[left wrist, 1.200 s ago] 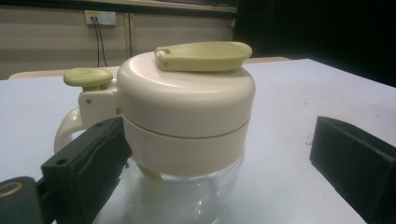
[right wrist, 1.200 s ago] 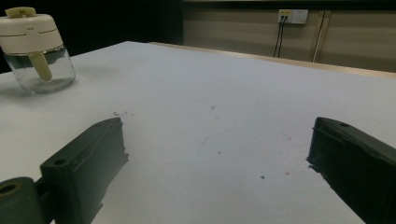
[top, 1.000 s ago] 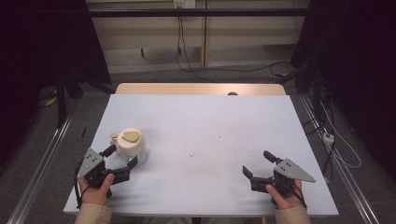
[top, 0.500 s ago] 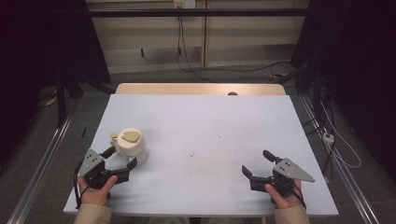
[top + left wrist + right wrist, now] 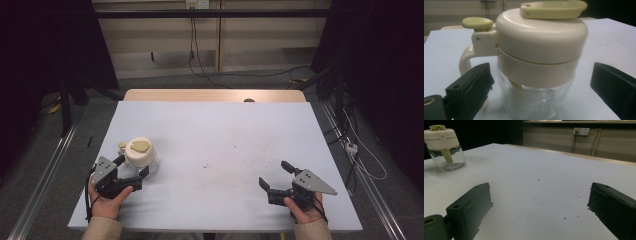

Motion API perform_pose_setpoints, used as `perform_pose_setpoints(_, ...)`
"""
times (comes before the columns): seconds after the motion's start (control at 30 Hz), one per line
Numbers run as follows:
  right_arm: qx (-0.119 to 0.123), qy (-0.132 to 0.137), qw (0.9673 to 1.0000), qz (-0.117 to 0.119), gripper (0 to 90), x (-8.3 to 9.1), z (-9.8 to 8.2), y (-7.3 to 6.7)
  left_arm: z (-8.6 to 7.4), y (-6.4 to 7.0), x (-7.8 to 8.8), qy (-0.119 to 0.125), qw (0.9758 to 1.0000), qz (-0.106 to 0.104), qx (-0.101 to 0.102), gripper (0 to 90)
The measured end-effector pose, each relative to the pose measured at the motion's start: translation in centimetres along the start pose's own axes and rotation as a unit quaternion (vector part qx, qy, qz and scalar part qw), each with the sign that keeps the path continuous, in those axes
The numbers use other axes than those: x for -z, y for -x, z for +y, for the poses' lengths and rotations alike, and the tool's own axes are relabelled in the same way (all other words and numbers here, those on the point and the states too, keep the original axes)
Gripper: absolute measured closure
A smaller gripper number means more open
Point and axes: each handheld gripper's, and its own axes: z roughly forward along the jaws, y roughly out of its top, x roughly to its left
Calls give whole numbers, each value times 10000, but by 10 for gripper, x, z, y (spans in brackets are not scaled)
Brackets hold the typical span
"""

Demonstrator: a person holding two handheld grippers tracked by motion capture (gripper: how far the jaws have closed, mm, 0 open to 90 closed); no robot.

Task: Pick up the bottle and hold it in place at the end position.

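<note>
A lab-like recording room — dark curtains (image 5: 45,60) flank a white-topped table (image 5: 225,130), cables (image 5: 200,60) trail across the floor from a wall socket (image 5: 196,4).

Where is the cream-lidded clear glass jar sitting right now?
In the high view the cream-lidded clear glass jar stands upright on the left near part of the white table, between the open fingers of the left gripper, far from the right gripper.

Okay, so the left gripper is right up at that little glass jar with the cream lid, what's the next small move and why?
Probably close the left gripper on the jar. Its jaws stand open on either side of the clear glass body, below the cream lid, with gaps on both sides, so nothing is gripped yet. The right gripper is open and far off across the table, so the left one is the one placed to take it.
</note>
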Motion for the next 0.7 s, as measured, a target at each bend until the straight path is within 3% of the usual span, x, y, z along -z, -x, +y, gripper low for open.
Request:
perform_pose_setpoints(0.33, 3, 19, 10000, 44, 39, 0, 0, 0, 2, 2, -17, -33, 9996, 291, 27, 28)
perform_pose_setpoints(0.7, -3, -2, 10000, 15, 39, 1, 0, 0, 2, 6, -30, -13, 9992, 394, -54, 29)
